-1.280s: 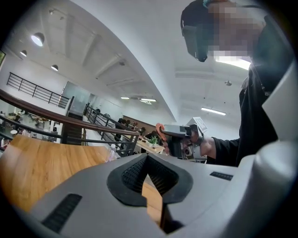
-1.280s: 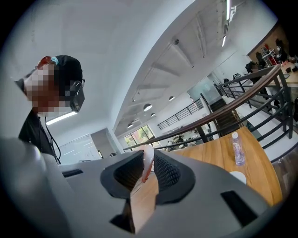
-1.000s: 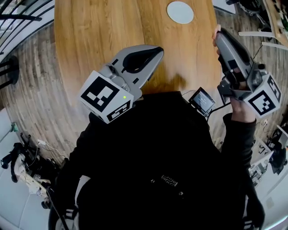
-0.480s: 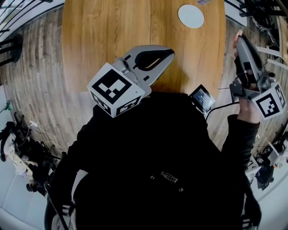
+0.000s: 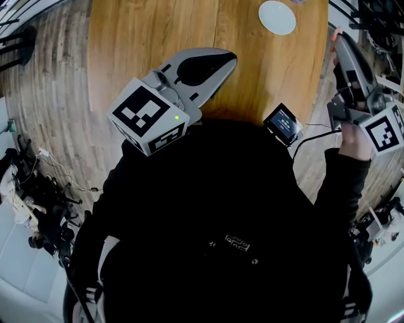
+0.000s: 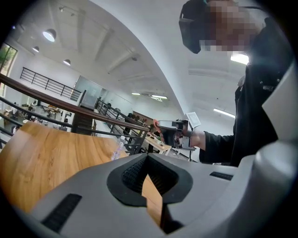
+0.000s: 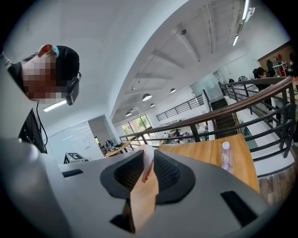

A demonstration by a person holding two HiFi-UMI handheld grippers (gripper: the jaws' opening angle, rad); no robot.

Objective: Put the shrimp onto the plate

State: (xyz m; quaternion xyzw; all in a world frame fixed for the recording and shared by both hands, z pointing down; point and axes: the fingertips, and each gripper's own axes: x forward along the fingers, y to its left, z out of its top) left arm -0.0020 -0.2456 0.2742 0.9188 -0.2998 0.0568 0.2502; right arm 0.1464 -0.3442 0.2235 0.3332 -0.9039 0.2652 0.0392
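My right tool (image 7: pixel 150 157) is clenched on the shrimp (image 7: pixel 147 163), pinched thin between the pads with its pale pink body sticking up past the tips. I judge I grip it that lightly at the tip so it can drop cleanly once I am over the plate (image 5: pixel 276 17). The plate sits at the far right part of the bench (image 5: pixel 151 44), and the shrimp hangs in the air at the bench's right edge, near the plate but not yet above it. My left tool (image 5: pixel 231 58) has its tips together on nothing and hovers over the near middle of the bench, out of the way because this job needs one hand. The head view alone shows the plate and how the two tools stand to it. The shrimp there is only a pink speck at the tool's tip. The right gripper view shows the grip itself, plus a bottle (image 7: pixel 226 157) standing on the bench. The left gripper view shows my other hand holding its tool up, but no plate.
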